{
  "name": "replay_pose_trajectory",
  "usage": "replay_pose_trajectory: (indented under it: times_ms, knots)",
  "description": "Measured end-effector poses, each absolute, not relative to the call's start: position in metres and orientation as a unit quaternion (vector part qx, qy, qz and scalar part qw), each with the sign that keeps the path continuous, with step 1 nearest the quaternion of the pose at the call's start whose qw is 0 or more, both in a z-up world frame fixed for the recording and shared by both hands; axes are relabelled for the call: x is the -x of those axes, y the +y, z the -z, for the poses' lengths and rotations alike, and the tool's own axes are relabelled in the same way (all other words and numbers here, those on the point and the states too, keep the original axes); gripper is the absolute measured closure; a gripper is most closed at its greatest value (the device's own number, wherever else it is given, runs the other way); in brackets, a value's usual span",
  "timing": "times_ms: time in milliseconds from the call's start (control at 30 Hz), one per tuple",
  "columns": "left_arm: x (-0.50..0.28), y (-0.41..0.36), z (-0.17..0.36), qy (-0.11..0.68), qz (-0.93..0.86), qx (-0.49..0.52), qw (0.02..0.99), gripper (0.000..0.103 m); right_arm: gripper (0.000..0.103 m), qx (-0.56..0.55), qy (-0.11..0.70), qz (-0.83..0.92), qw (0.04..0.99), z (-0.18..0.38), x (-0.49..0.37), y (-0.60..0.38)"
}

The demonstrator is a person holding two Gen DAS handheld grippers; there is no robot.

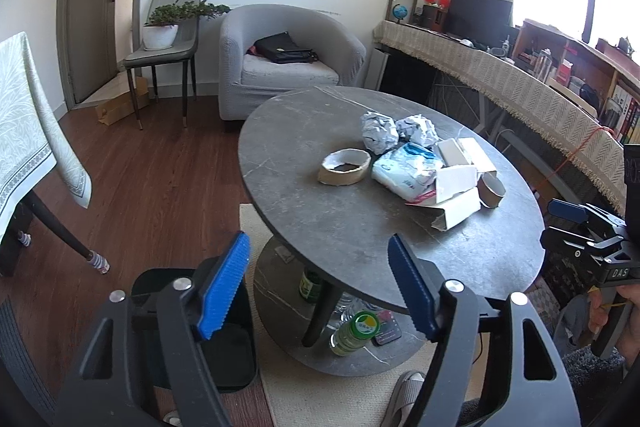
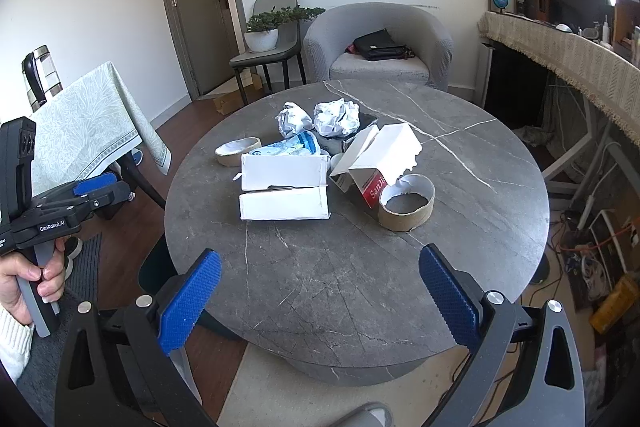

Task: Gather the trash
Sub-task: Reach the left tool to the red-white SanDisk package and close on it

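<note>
Trash lies on a round grey marble table (image 1: 340, 227) (image 2: 340, 267): two crumpled paper balls (image 1: 378, 131) (image 2: 336, 117), a blue-white plastic pack (image 1: 408, 169) (image 2: 292, 147), white cardboard boxes (image 1: 458, 183) (image 2: 284, 171), a torn red-white box (image 2: 380, 163) and two tape roll cores (image 1: 344, 167) (image 2: 406, 203). A black bin (image 1: 236, 339) stands on the floor left of the table. My left gripper (image 1: 320, 283) is open and empty above the bin and table edge. My right gripper (image 2: 320, 291) is open and empty at the table's near edge.
A grey armchair (image 1: 288, 55) (image 2: 380, 43) with a black bag stands behind the table. A chair with a potted plant (image 1: 164, 31) is by the door. A cloth-covered table (image 2: 92, 123) is left, a long desk (image 1: 520, 87) right. Bottles (image 1: 354, 333) sit on the lower shelf.
</note>
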State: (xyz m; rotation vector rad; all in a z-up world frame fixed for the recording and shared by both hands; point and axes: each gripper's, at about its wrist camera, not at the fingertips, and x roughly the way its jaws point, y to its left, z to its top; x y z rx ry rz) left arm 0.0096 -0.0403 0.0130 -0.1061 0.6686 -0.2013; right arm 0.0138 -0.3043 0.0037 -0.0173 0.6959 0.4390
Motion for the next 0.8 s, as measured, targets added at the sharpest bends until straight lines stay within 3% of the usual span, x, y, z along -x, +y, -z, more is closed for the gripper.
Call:
replay_pose_trajectory:
  times_ms: [367,633,800]
  knots:
    - [-0.038,-0.097,0.002,0.362,0.183,0.063,0.912,0.063,0.005,0.006,0.344,-0.213,0.915,0.003,-0.013,-0.32]
    - [-0.06,-0.124,0.013,0.381,0.207,0.089,0.897,0.065,0.017,0.001,0.351,-0.214,0.912,0.005,-0.015,-0.335]
    - [-0.072,-0.133,0.018,0.392,0.22,0.104,0.887,0.071,0.019,0.002,0.352,-0.216,0.911,0.007,-0.017,-0.34]
